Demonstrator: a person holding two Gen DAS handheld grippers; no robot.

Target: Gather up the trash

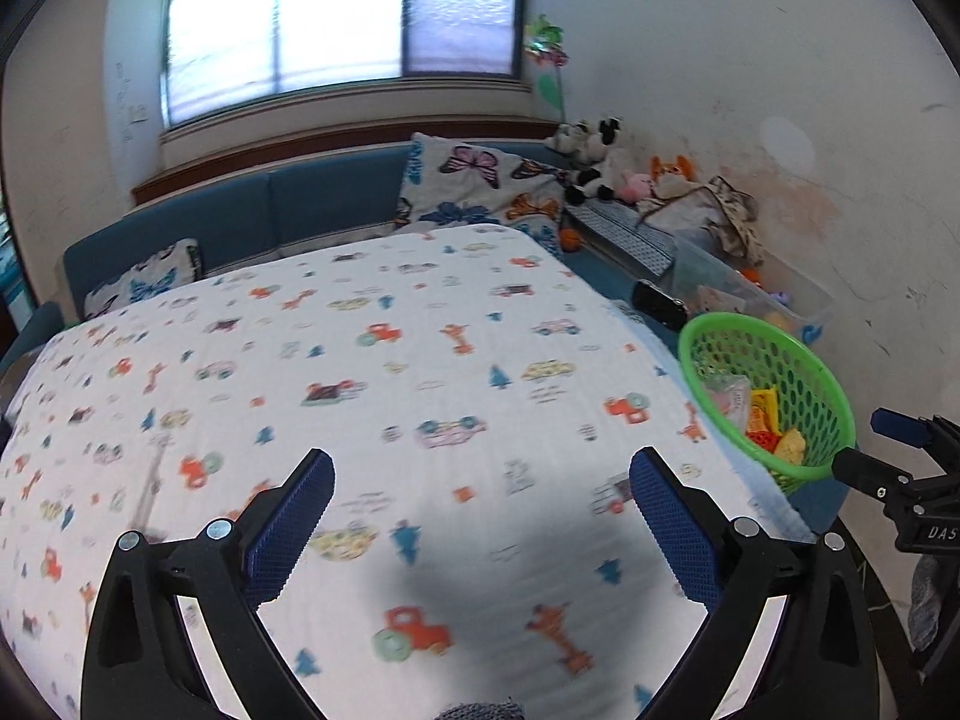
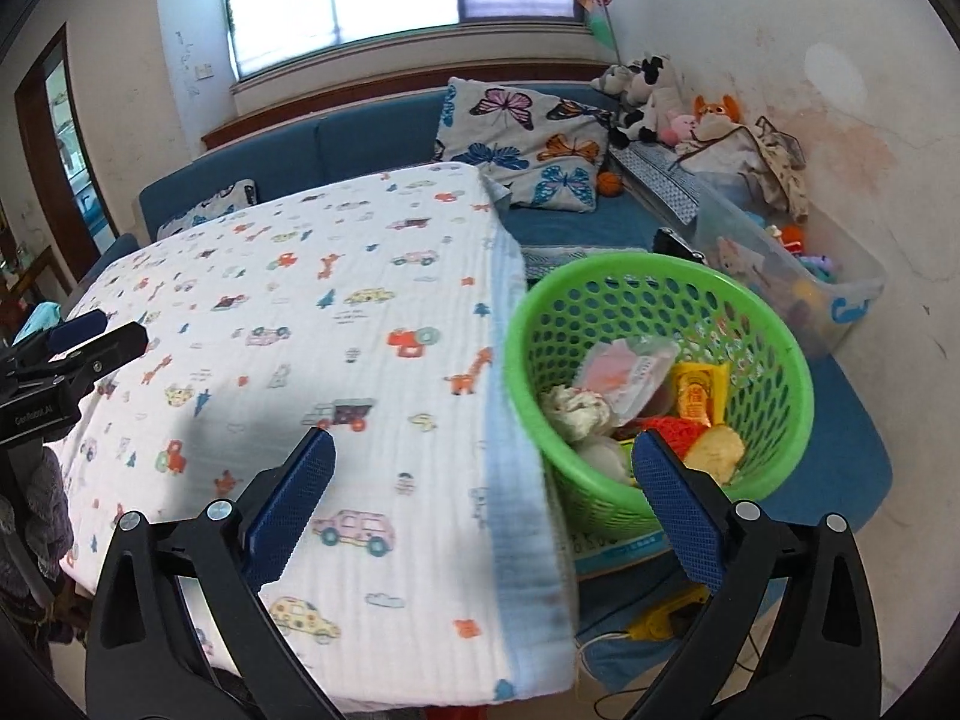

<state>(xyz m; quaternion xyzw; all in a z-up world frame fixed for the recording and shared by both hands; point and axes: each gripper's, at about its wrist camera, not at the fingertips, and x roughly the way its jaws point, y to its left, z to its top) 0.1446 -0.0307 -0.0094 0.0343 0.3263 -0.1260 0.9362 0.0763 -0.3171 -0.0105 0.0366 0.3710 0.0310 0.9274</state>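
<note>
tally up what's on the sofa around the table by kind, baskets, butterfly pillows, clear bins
Green basket: 1
Butterfly pillows: 2
Clear storage bin: 1
Total: 4

The patterned blanket (image 1: pixel 384 360) covering the table lies bare from near edge to far edge, so a gripper could sweep across it unhindered. Off its right edge the green basket (image 2: pixel 654 300) stands on the blue sofa seat (image 2: pixel 588 225), its open mouth reachable from above though part-filled with wrappers (image 2: pixel 630 372). Past the basket a clear plastic bin (image 2: pixel 840 300) and a black device (image 1: pixel 657 300) crowd the far right. Butterfly cushions (image 2: pixel 528 138) and plush toys (image 2: pixel 648 90) block the far corner.
</note>
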